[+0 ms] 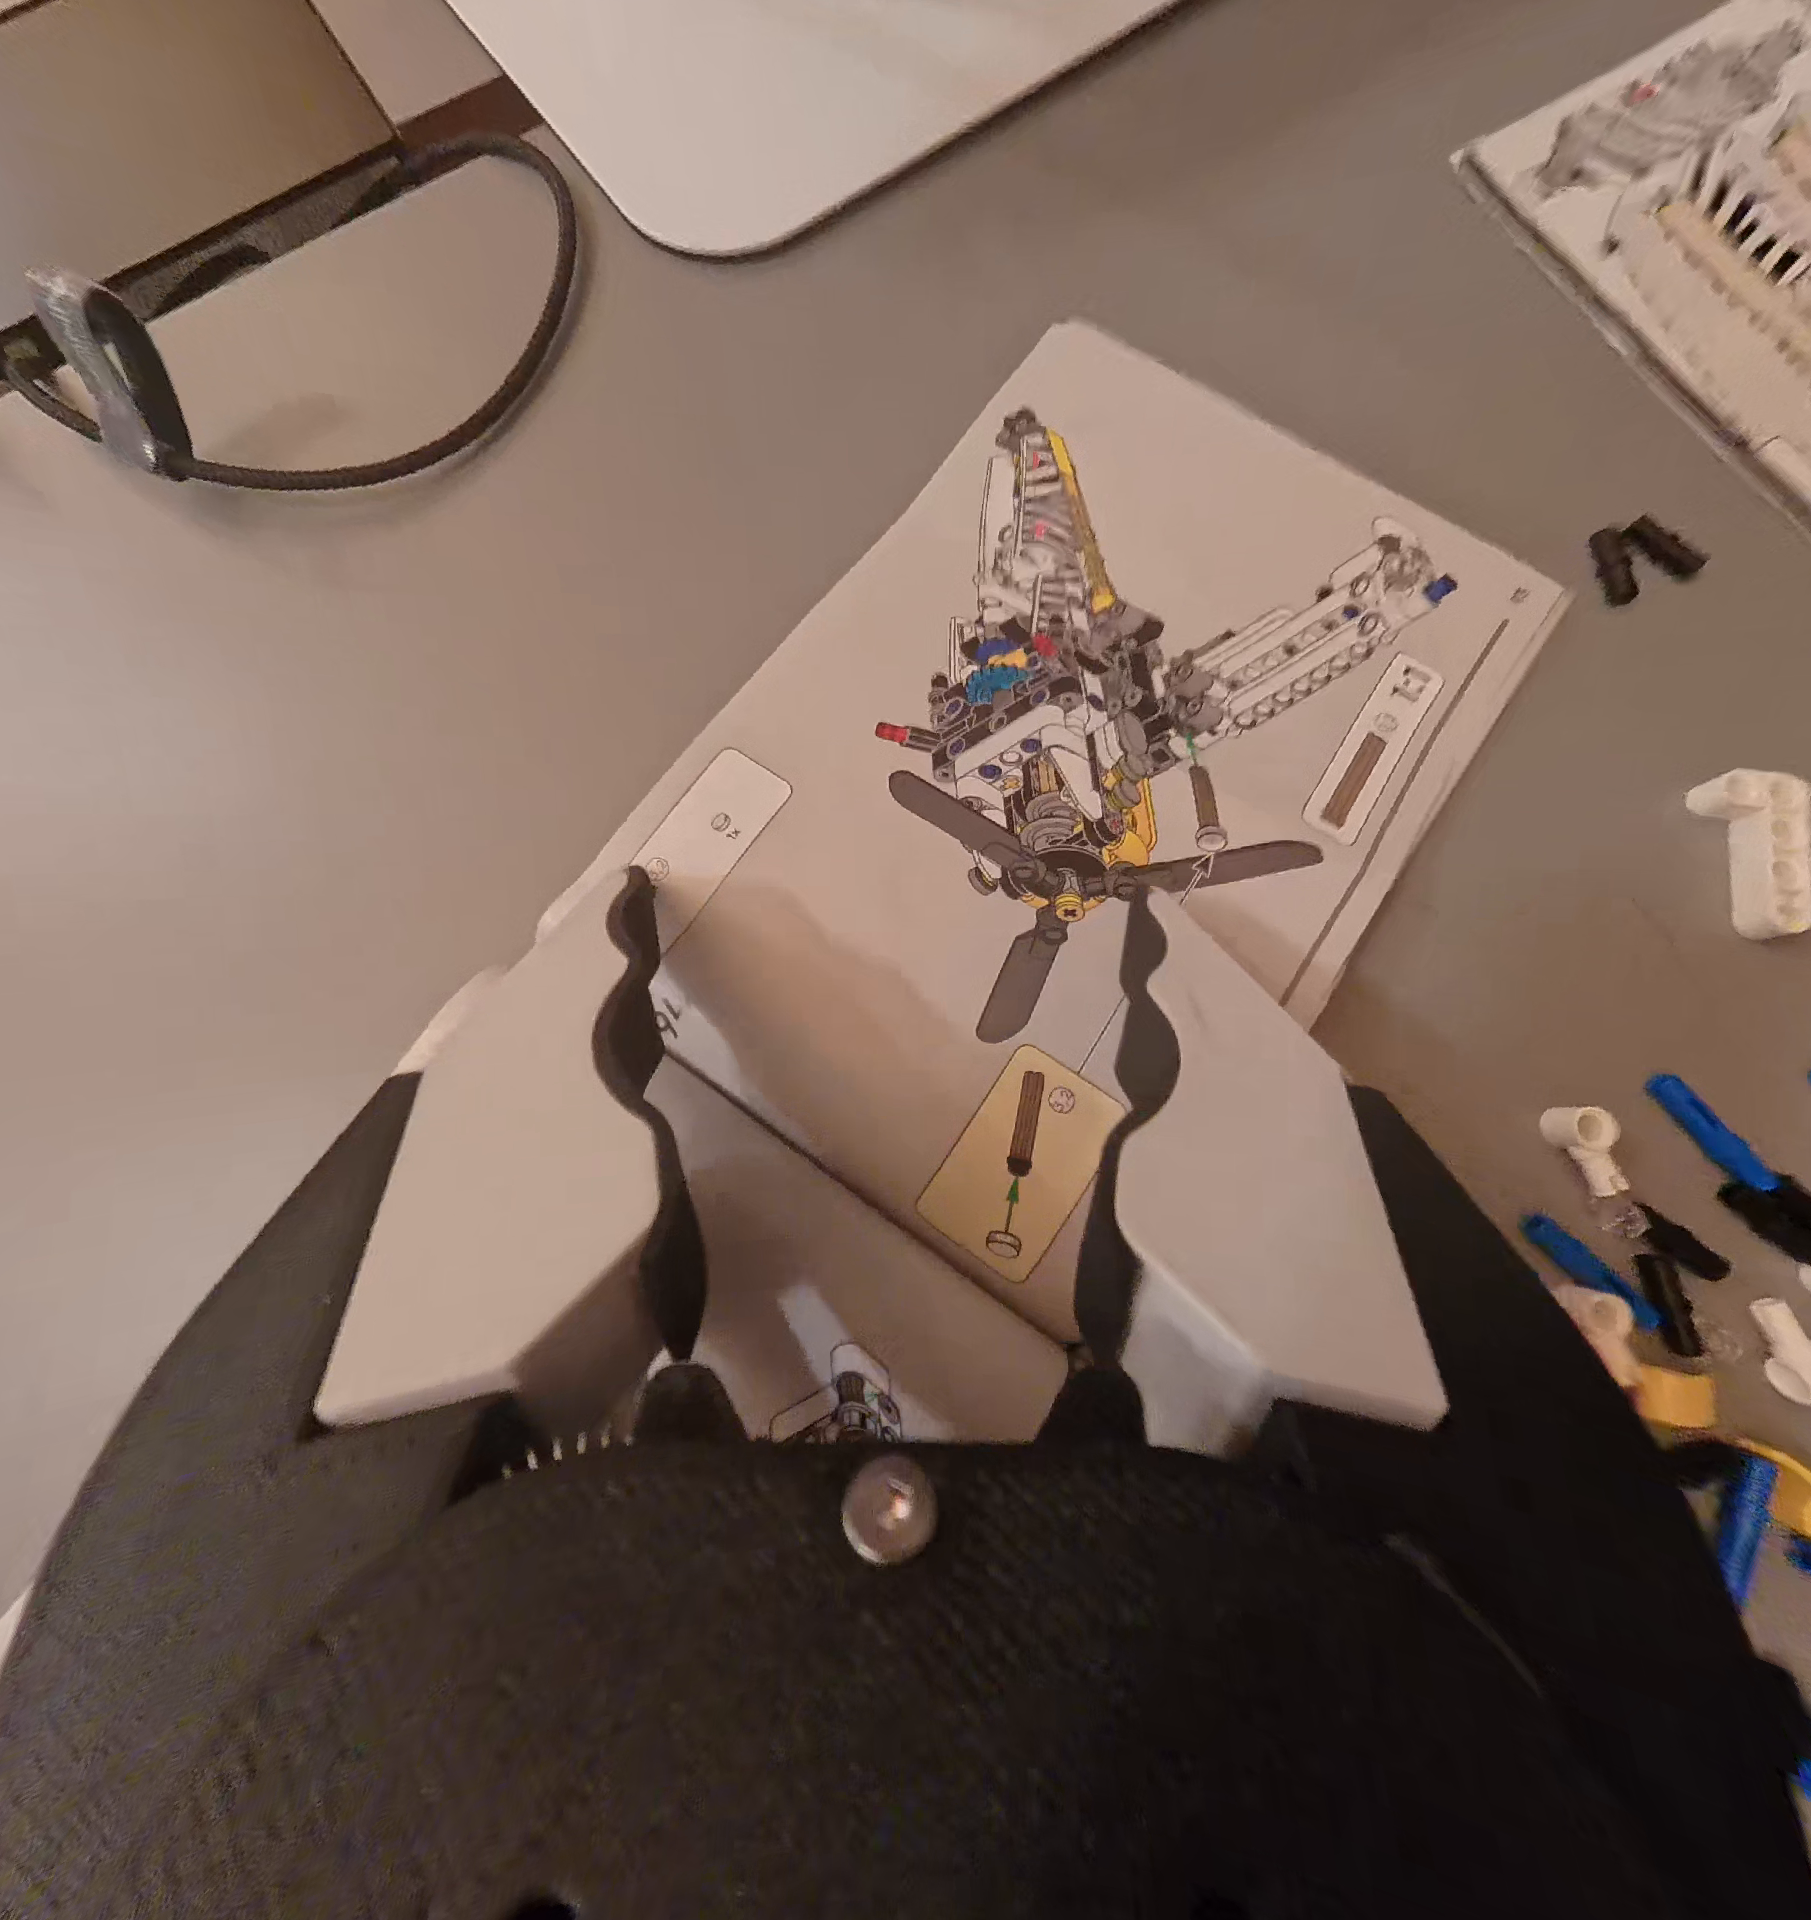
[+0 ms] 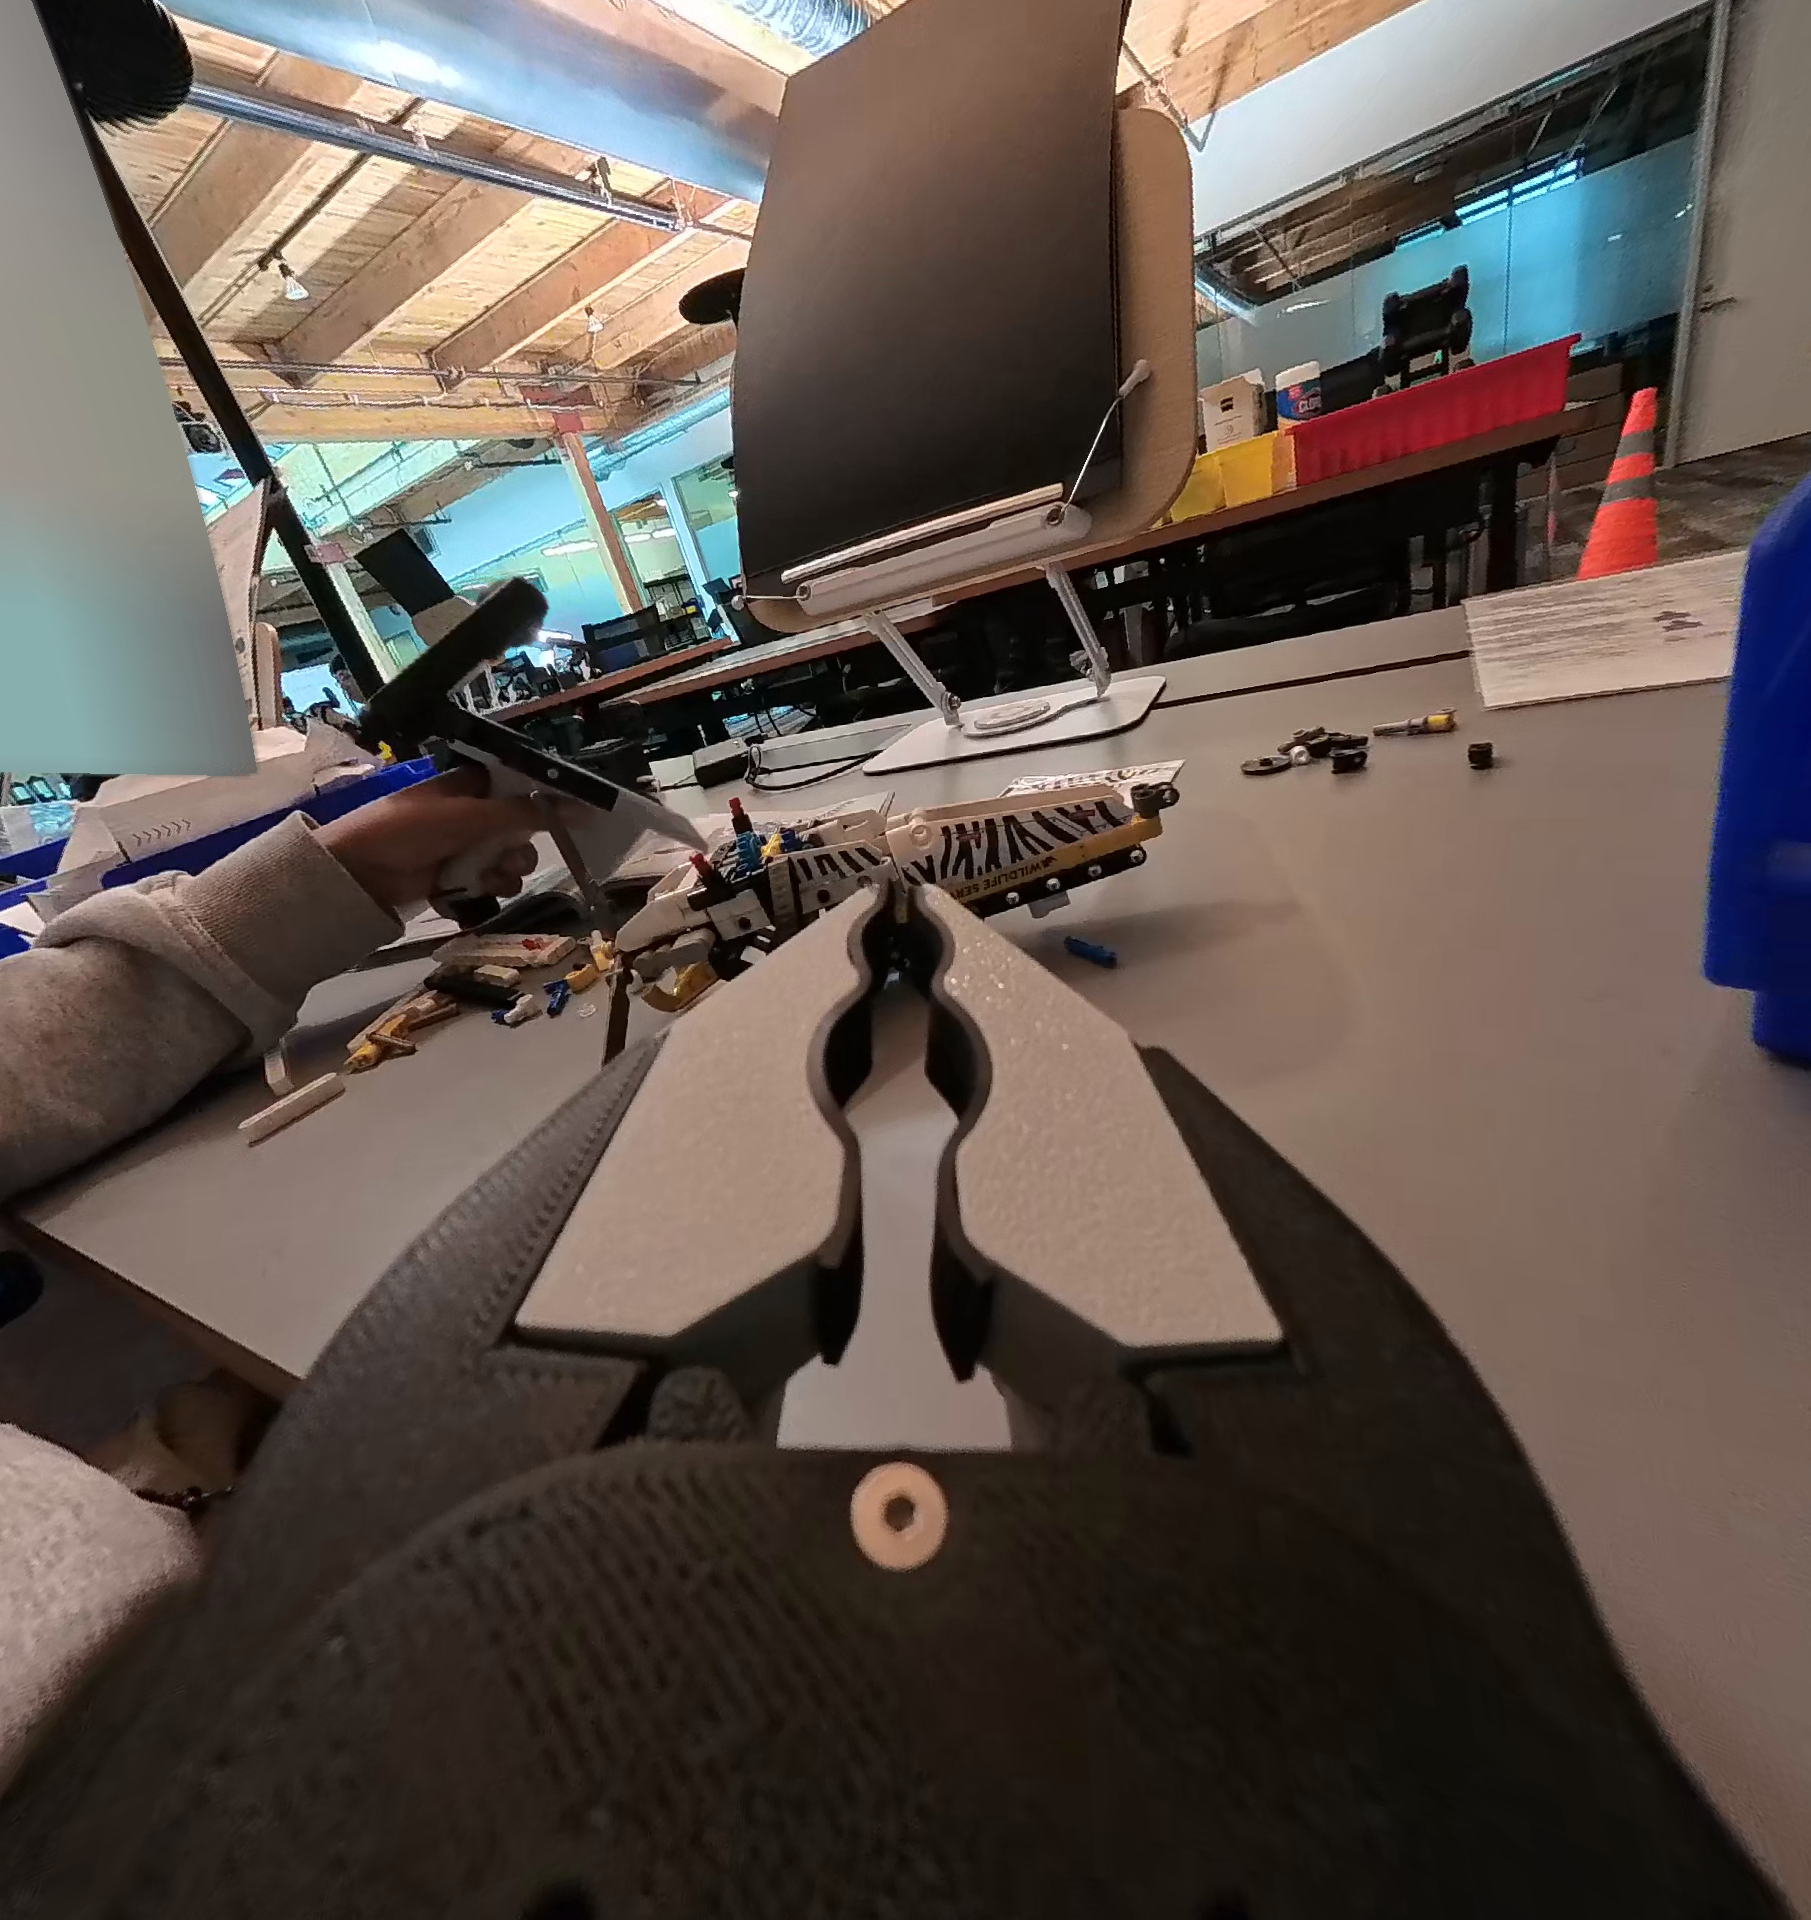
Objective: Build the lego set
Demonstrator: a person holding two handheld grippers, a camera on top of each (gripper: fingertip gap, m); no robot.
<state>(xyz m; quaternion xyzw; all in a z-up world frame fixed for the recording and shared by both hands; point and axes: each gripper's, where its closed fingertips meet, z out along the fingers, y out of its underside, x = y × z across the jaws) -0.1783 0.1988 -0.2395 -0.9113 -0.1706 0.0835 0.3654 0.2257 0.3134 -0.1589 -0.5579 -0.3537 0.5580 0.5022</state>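
Note:
My left gripper [image 1: 885, 899] is open and empty, hovering over the open instruction booklet [image 1: 1244, 748] with its plane drawing. Loose lego pieces lie to its right: a white angled beam [image 1: 1758, 852], a black connector [image 1: 1644, 556] and blue, white and black pins [image 1: 1659, 1247]. In the right wrist view the part-built plane [image 2: 984, 847], white with zebra stripes and yellow trim, lies on the grey table [image 2: 1400, 1039]. My right gripper [image 2: 899, 896] is right at its near side, nearly closed on a small dark part. Whether that part is joined to the plane is hidden.
A monitor on a stand [image 2: 942, 312] is behind the plane, its base [image 1: 776, 104] and a cable [image 1: 413, 312] beyond the booklet. A second booklet [image 1: 1711, 208] lies far right. A blue container [image 2: 1794, 779] stands at right. A sleeved hand holds the left gripper [image 2: 610, 810]. Tip to tip, the grippers are about 45 cm apart. Between my left fingertips and the black connector [image 1: 1644, 556] there is roughly 12 cm.

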